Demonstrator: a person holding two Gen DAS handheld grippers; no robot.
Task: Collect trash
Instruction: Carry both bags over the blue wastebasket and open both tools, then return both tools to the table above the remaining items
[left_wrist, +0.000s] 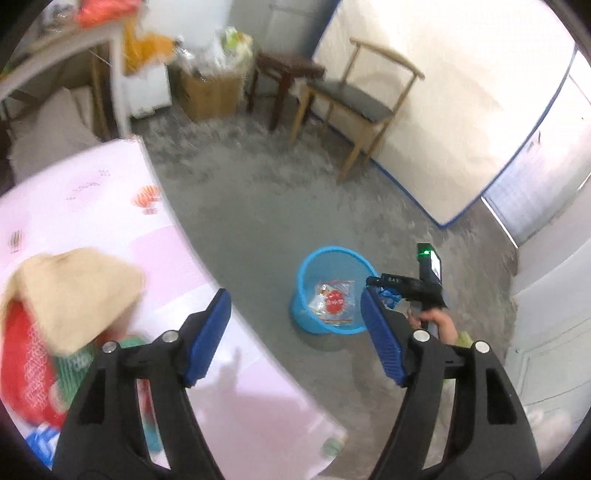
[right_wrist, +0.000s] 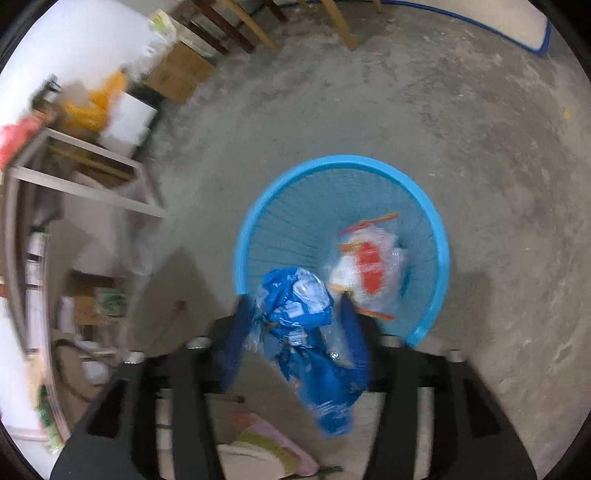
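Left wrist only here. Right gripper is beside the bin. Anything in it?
Observer: Yes. A blue wrapper sits between the jaws of the right gripper.
Operator: Clamped or loose?
Observer: Cannot tell. The jaws stand apart, and blur hides whether they press on it.
Operator: Is it lined up with the bin?
Observer: Partly. In the right wrist view its upper end overlaps the near rim of the bin; the rest shows against the floor.
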